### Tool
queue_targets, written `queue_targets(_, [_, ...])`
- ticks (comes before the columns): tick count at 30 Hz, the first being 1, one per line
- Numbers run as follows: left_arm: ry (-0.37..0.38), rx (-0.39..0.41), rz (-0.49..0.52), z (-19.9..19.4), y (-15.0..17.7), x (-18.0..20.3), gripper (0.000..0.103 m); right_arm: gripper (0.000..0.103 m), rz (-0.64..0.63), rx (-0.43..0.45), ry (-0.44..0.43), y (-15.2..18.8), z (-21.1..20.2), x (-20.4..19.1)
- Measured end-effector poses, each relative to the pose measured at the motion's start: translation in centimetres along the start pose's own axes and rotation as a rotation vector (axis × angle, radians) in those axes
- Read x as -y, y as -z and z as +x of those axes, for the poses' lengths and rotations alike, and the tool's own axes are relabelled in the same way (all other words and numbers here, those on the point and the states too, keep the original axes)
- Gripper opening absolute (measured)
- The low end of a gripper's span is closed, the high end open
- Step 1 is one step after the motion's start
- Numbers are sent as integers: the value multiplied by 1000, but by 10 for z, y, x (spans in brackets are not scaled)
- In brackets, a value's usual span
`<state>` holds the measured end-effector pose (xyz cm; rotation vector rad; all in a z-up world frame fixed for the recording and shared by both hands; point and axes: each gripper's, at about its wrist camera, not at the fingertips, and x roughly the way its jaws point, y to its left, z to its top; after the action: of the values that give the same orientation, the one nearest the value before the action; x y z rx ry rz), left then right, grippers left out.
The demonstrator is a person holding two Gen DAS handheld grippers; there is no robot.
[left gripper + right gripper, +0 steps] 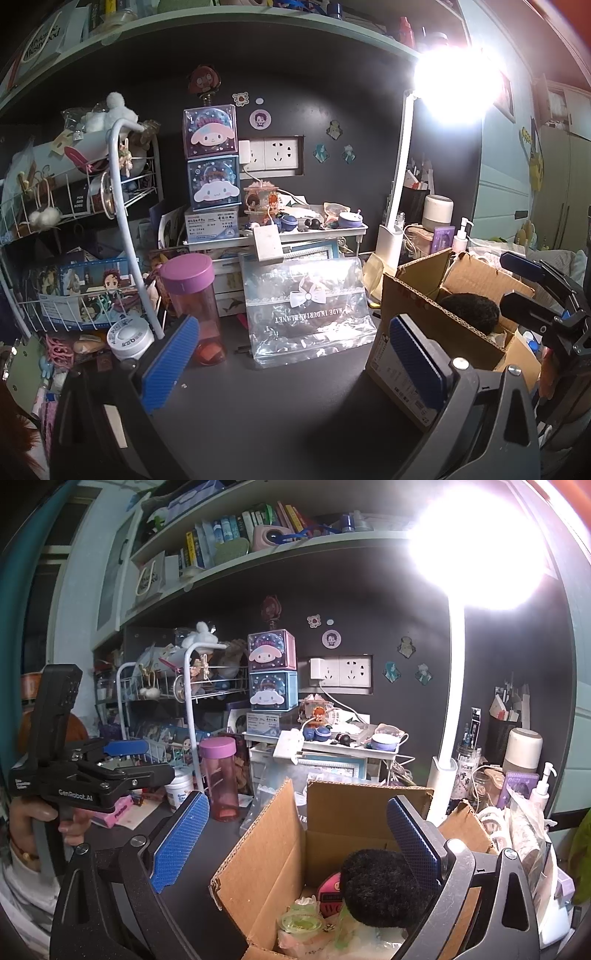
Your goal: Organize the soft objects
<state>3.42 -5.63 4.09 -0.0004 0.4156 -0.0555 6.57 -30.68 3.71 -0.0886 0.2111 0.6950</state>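
Note:
An open cardboard box (pixel 269 853) stands on the dark desk; it also shows at the right of the left wrist view (pixel 417 314). Inside lie a black fuzzy ball (pixel 380 886), also visible in the left wrist view (pixel 471 310), a pink item (pixel 328 886), a green soft piece (pixel 299 921) and pale soft things. My right gripper (pixel 295 843) is open and empty above the box. My left gripper (pixel 291 360) is open and empty over the desk, left of the box. A clear plastic bag (pixel 306 306) holding something dark leans behind it.
A pink-lidded bottle (pixel 192 299) and a white jar (pixel 130 338) stand at the left by a wire rack (pixel 74 206). A white lamp (pixel 397 206) glares at the right. Stacked character boxes (pixel 212 158), a small shelf (pixel 280 236) and clutter line the back.

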Motion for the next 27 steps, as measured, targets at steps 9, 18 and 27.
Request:
queue_targets(9, [0, -1, 0, 0, 1, -1, 102, 97, -1, 2, 4, 1, -1, -3])
queue_targets(18, [5, -9, 6, 3, 4, -1, 102, 97, 7, 6, 4, 1, -2, -3])
queue_targets(27, [5, -13, 10, 5, 6, 1, 102, 97, 10, 4, 14, 2, -6, -5])
